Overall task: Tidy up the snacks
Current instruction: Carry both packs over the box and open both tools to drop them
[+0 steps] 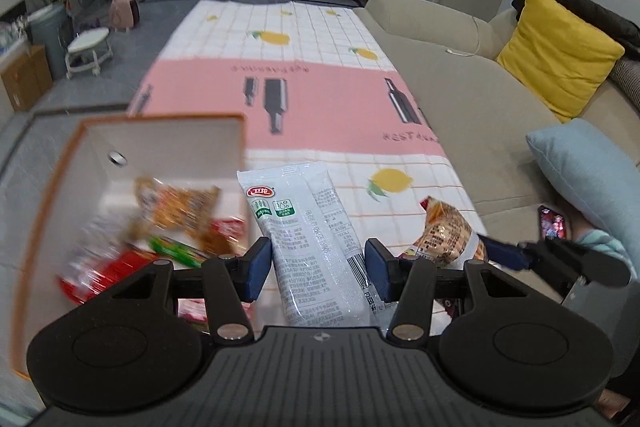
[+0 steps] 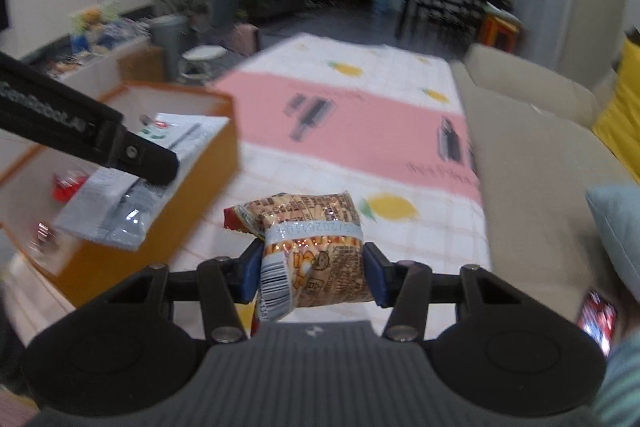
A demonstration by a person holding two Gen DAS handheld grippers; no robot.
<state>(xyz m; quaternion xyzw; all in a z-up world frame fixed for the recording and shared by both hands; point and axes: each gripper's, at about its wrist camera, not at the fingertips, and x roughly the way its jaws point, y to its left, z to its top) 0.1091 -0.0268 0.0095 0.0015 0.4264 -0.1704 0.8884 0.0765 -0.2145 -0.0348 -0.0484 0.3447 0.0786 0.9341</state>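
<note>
With orange-rimmed white cardboard box [image 1: 52, 195] close at left for dropping in, left claw [image 1: 318, 265] pinching long white plastic snack pouch [image 1: 308, 239], right claw [image 2: 310, 277] pinching crinkly orange-brown snack packet [image 2: 316, 259] above lemon-print worktop cloth [image 1: 320, 99].

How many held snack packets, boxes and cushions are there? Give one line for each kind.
Held snack packets: 2, the white packet in the left gripper and the orange packet in the right gripper.
Orange box: 1.
Cushions: 2, the yellow cushion and the light blue cushion.
Total: 5. Packets inside the box are too blurred to count.
</note>
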